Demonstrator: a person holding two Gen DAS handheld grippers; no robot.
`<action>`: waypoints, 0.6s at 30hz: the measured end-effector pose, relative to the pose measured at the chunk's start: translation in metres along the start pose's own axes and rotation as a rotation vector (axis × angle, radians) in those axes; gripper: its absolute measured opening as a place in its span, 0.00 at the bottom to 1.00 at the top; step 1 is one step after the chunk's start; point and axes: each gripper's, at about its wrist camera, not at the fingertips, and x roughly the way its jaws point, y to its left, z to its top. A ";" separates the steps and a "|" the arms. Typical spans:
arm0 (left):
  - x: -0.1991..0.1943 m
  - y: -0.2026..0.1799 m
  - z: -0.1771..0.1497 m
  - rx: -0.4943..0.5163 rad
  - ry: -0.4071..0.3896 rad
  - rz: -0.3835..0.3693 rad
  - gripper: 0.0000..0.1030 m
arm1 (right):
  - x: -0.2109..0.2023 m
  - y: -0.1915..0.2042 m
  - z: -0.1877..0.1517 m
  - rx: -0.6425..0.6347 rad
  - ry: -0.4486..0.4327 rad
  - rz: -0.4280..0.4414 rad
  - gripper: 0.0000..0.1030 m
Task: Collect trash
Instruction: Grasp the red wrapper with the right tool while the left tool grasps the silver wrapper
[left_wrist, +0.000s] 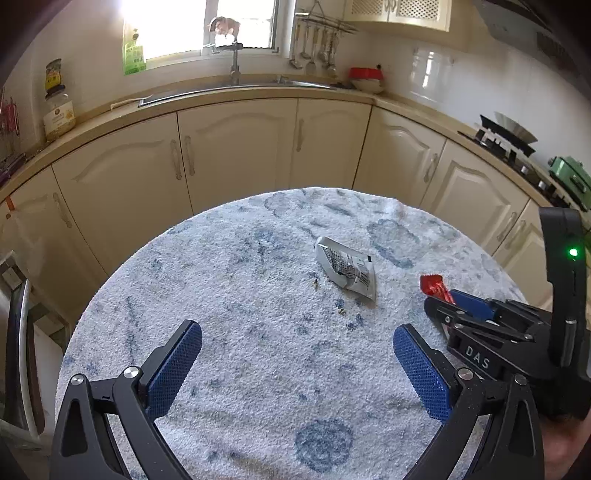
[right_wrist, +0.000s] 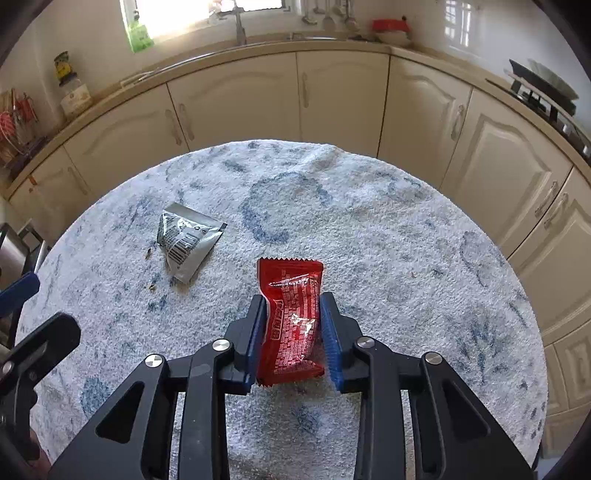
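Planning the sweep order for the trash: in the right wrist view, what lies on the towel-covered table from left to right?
Small crumbs → silver wrapper → red wrapper, clamped in the right gripper.

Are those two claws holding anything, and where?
The right gripper pinches the red wrapper by its long side edges, near the lower half. The left gripper is open, empty.
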 end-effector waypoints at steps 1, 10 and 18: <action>0.006 -0.001 0.004 0.005 0.000 -0.002 0.99 | -0.001 -0.002 -0.002 0.003 0.000 0.009 0.19; 0.071 -0.025 0.036 0.084 0.046 -0.015 0.99 | -0.019 -0.033 -0.011 0.074 -0.009 0.049 0.15; 0.124 -0.044 0.051 0.136 0.088 -0.032 0.67 | -0.023 -0.038 -0.009 0.079 -0.019 0.066 0.15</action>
